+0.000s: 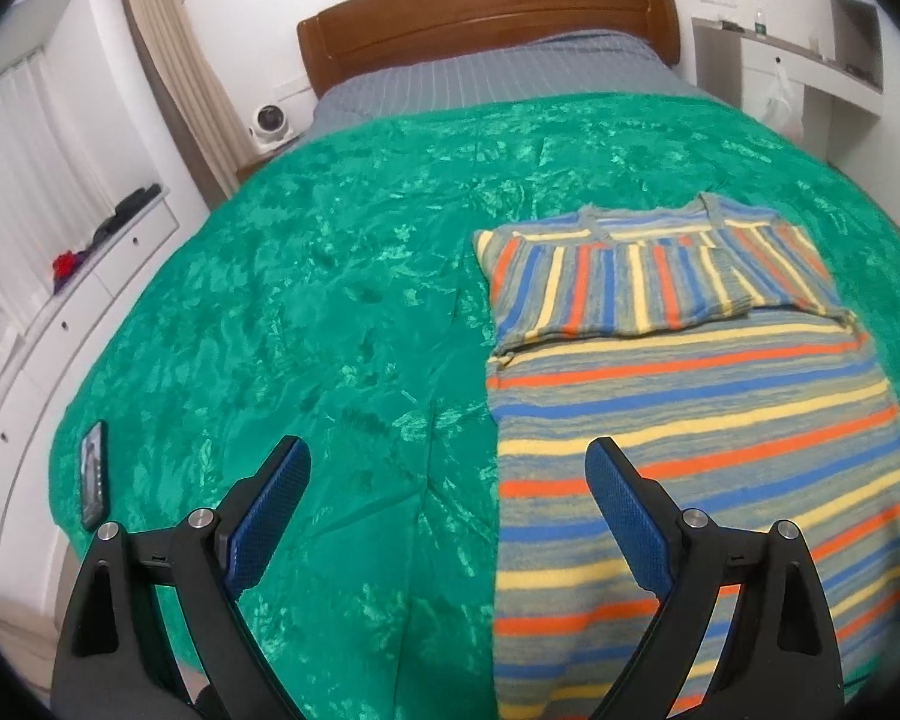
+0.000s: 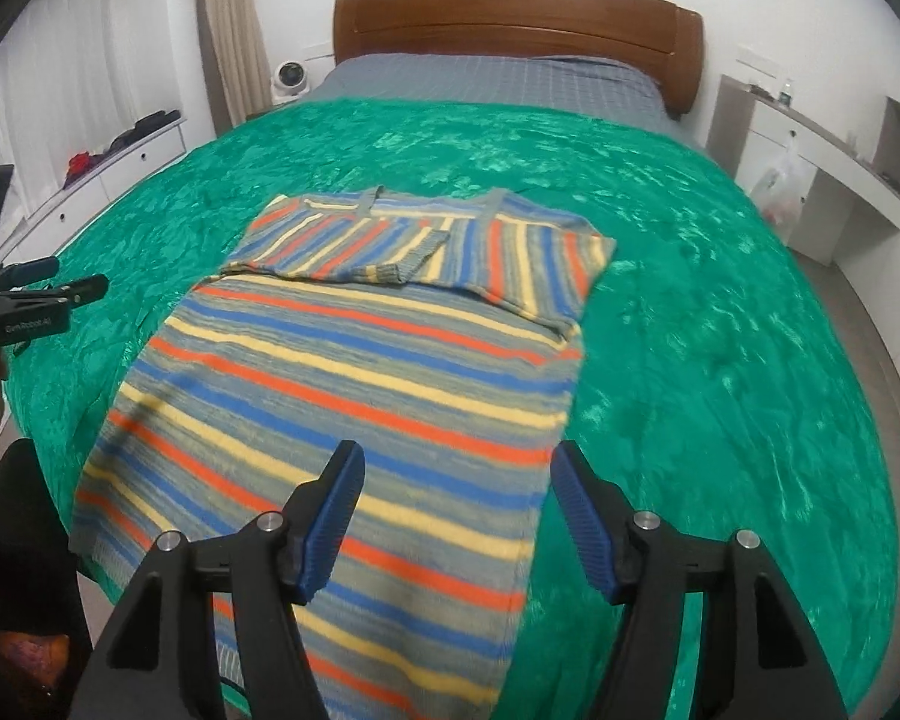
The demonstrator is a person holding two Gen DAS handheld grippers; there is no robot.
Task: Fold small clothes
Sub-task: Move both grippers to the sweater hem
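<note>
A bed (image 2: 570,84) with a wooden headboard carries a green blanket (image 1: 306,312). On the blanket's right half lies a striped sweater (image 2: 354,384), flat, both sleeves folded across its chest. The left hand-held gripper (image 1: 447,468) hovers over the sweater's left edge, jaws spread, empty. The right hand-held gripper (image 2: 457,468) hangs above its lower right hem, likewise spread and empty

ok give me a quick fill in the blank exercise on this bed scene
1. The striped knitted sweater lies on a crushed-velvet bedspread coloured ____.
2. Both sleeves are folded across the ____ of the sweater.
3. The left gripper and right gripper both have their jaws ____.
4. The bed's headboard is made of ____.

Missing words: green; chest; open; wood
</note>
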